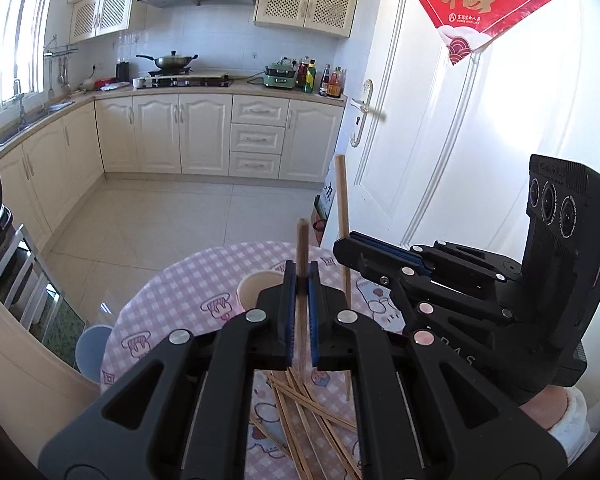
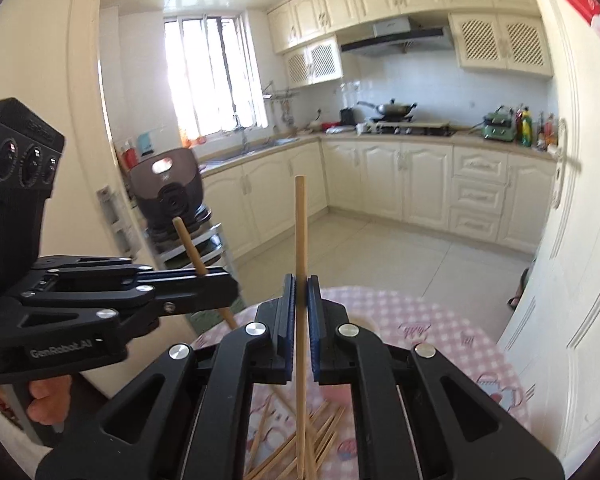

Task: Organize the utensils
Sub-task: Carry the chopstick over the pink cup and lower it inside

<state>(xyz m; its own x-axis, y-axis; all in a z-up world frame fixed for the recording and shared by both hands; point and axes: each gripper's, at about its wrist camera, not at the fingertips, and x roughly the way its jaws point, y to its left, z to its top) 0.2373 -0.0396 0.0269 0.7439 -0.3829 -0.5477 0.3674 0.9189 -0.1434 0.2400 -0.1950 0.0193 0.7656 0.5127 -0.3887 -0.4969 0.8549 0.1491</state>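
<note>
Two chopsticks pinched upright, one between left gripper fingers, one between right gripper fingers, above loose chopsticks near the surface edge, cup just ahead.

Two grippers are in view, the left gripper and the right gripper, and each has one chopstick between its jaws: one chopstick in the left, another chopstick in the right. A loose pile of chopsticks lies on the bench; they overlap too much for an exact count, but at least six show. One cup stands on the bench.
</note>
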